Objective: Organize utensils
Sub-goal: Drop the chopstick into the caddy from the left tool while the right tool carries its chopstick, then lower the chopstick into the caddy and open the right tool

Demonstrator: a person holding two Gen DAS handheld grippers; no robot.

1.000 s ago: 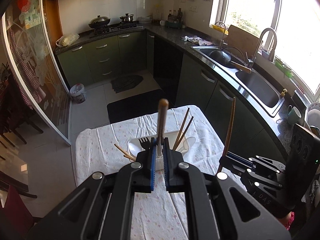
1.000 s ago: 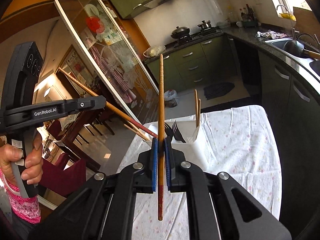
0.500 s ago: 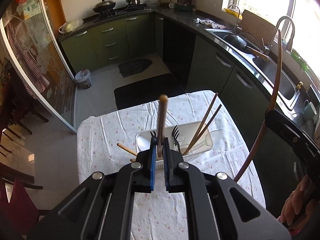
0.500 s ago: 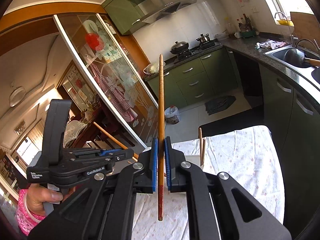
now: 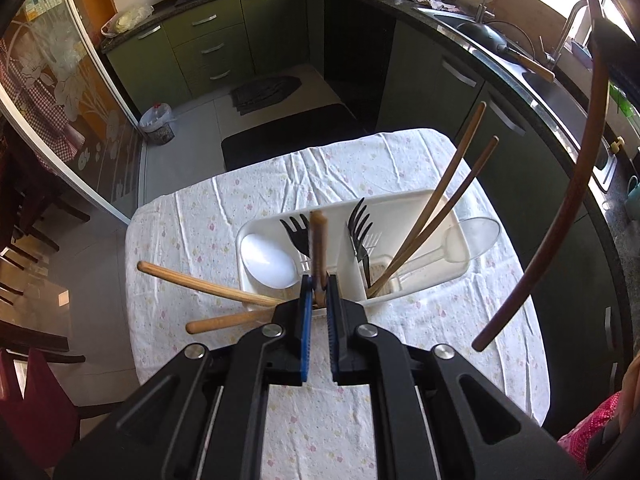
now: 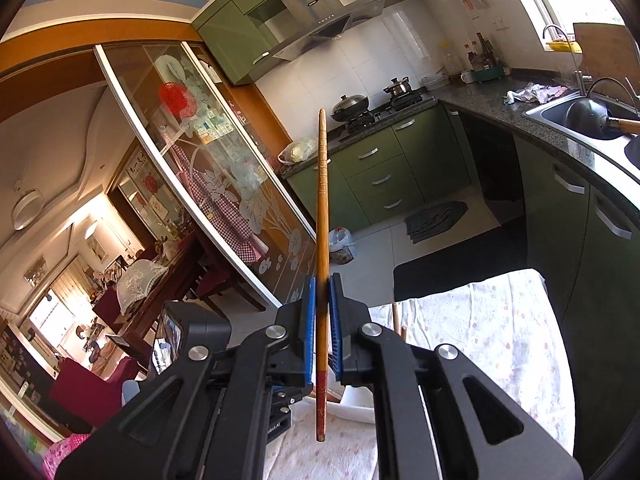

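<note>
Both grippers carry a chopstick each, over a caddy that is only partly sorted.

Nearest in the left wrist view, the left gripper [image 5: 317,304] is pinched tight on a wooden chopstick [image 5: 319,248] just above the near wall of the white utensil caddy [image 5: 420,200]; in its own view the right gripper [image 6: 322,320] clamps a darker red-ended chopstick [image 6: 322,216] upright, higher up over the table. Beyond the left jaws, two chopsticks [image 5: 204,288] jut out over the caddy's near-left edge; inside it lie a white spoon [image 5: 268,266] and black forks [image 5: 358,232], while a chopstick pair [image 5: 436,208] stands in the right compartment beside a clear spoon [image 5: 472,236]. Judging by this, the two held sticks and the two jutting ones are left to place.
</note>
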